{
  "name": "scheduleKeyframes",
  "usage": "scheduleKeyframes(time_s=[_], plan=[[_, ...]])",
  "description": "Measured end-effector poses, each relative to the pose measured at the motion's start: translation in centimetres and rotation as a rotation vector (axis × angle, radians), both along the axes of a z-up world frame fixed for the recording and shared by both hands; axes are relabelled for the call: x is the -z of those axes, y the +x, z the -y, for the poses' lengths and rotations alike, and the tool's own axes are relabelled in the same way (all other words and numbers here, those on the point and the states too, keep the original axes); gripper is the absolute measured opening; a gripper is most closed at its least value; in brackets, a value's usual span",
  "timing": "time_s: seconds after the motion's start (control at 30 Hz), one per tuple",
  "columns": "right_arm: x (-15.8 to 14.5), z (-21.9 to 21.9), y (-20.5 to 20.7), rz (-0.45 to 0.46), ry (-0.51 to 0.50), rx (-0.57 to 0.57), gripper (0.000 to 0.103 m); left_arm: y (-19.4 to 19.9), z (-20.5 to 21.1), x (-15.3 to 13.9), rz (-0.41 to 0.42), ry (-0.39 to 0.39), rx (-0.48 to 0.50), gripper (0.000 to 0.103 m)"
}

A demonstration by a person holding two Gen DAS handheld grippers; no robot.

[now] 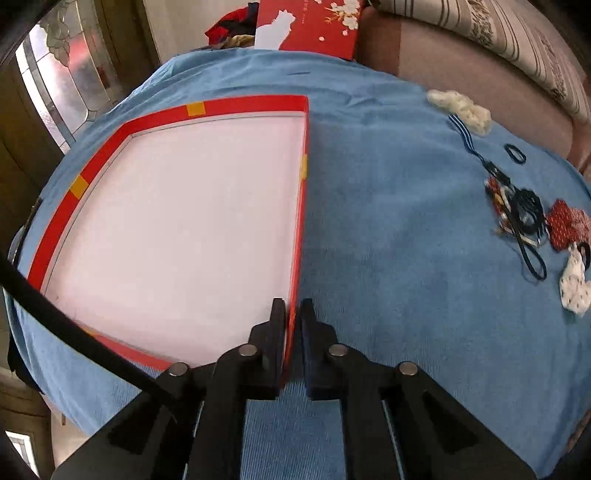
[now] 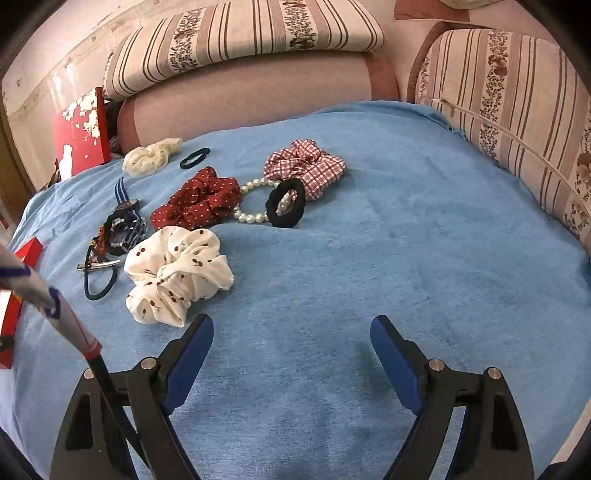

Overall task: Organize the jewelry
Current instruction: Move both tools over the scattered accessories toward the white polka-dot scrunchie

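Observation:
A shallow red box (image 1: pixel 255 104) with a white inside lies on the blue cloth. My left gripper (image 1: pixel 293 314) is shut on the box's right wall near its front corner. My right gripper (image 2: pixel 291 328) is open and empty over bare cloth. Ahead of it lie a white cherry-print scrunchie (image 2: pixel 177 273), a red dotted scrunchie (image 2: pixel 199 199), a red checked scrunchie (image 2: pixel 306 166), a pearl bracelet (image 2: pixel 251 218), a thick black hair tie (image 2: pixel 286 203), a thin black hair tie (image 2: pixel 194 158), a cream scrunchie (image 2: pixel 149 155) and a tangle of bands and clips (image 2: pixel 118 229).
The blue cloth (image 2: pixel 369 258) covers a round surface. A red lid with white flowers (image 2: pixel 81 129) leans at the back left. A pink sofa with striped cushions (image 2: pixel 243 33) stands behind and to the right. A glass door (image 1: pixel 62 70) is at the far left.

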State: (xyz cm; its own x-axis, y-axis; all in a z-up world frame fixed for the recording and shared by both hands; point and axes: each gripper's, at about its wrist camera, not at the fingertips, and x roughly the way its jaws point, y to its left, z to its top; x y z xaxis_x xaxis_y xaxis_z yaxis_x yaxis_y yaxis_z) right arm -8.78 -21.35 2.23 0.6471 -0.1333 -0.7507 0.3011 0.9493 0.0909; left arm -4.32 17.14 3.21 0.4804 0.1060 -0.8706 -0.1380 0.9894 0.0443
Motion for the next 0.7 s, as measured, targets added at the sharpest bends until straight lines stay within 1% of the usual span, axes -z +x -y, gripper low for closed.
scheduleKeyframes(time_s=[0.03,0.17,0.2,0.33,0.43,0.5,0.53,0.57,0.63,0.7], plan=[[-0.1,0.2,-0.1,0.005,0.004,0.002,0.09,-0.4,0.4,-0.3,-0.002,0.003,0.001,0.007],[-0.4,0.4,-0.1,0.019,0.02,-0.001,0.09,-2.7,0.2,-0.5,0.001,-0.033,0.007,0.007],[-0.4,0.3,-0.1,0.018,0.015,-0.004,0.09,-2.0,0.6,-1.0,-0.004,-0.029,0.009,0.007],[-0.3,-0.5,-0.4,0.01,-0.016,-0.019,0.09,-2.8,1.9,-1.7,0.017,0.035,0.019,0.007],[-1.0,-1.1,-1.2,0.029,-0.052,-0.03,0.09,-4.1,2.3,-3.9,0.085,0.032,0.019,0.009],[-1.9,-1.5,-1.8,0.056,-0.086,-0.034,0.09,-5.1,2.7,-5.8,0.14,0.035,0.02,0.026],[-2.6,-1.8,-2.2,0.073,-0.107,-0.035,0.09,-5.7,2.9,-7.0,0.174,0.038,0.019,0.048],[-3.4,-2.2,-2.7,0.094,-0.134,-0.037,0.09,-6.2,3.0,-8.0,0.203,0.037,0.016,0.067],[-5.2,-3.0,-3.8,0.149,-0.197,-0.04,0.09,-7.5,3.5,-10.4,0.284,0.024,0.019,0.077],[-7.3,-4.0,-5.2,0.231,-0.271,-0.041,0.09,-8.4,4.3,-12.2,0.333,0.038,0.025,0.081]])
